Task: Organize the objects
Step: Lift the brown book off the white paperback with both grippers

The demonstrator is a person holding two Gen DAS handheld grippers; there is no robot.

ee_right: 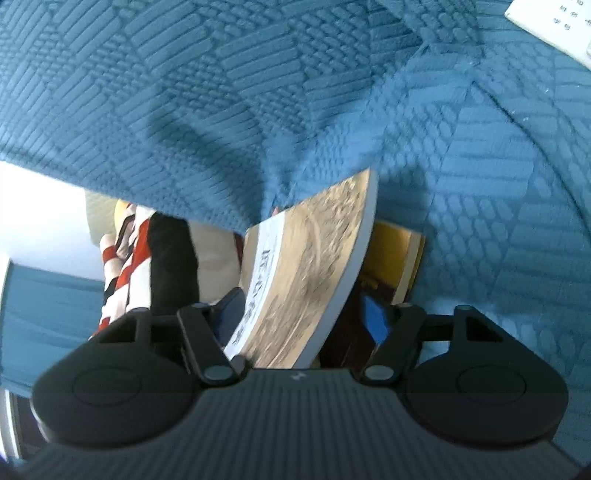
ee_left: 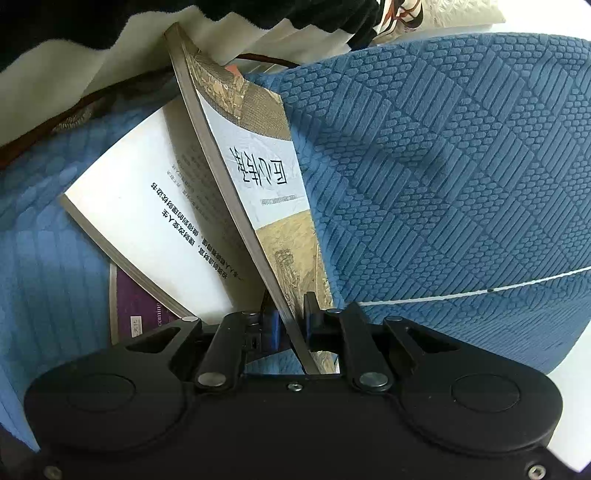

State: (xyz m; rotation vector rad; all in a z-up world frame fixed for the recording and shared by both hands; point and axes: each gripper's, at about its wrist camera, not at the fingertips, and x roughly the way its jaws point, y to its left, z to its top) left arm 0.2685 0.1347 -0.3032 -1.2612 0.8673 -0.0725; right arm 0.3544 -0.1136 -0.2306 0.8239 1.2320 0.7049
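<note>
A thin book with a beige and white cover (ee_left: 258, 166) stands on edge over the blue quilted cover (ee_left: 443, 166). My left gripper (ee_left: 290, 314) is shut on its near edge, with both pads pressing the cover. In the right wrist view the same beige book (ee_right: 310, 266) lies between the jaws of my right gripper (ee_right: 303, 317), which stand open. The blue right pad (ee_right: 375, 325) is clear of the book's spine. A white book with black print (ee_left: 155, 221) lies flat to the left, on top of a purple book (ee_left: 136, 314).
A yellow book (ee_right: 402, 258) lies on the blue cover behind the held one. A white printed object (ee_right: 550, 26) sits at the far right corner. Black, cream and red-striped clothing (ee_right: 125, 266) of a person is close on the left. The quilted cover folds upward behind the books.
</note>
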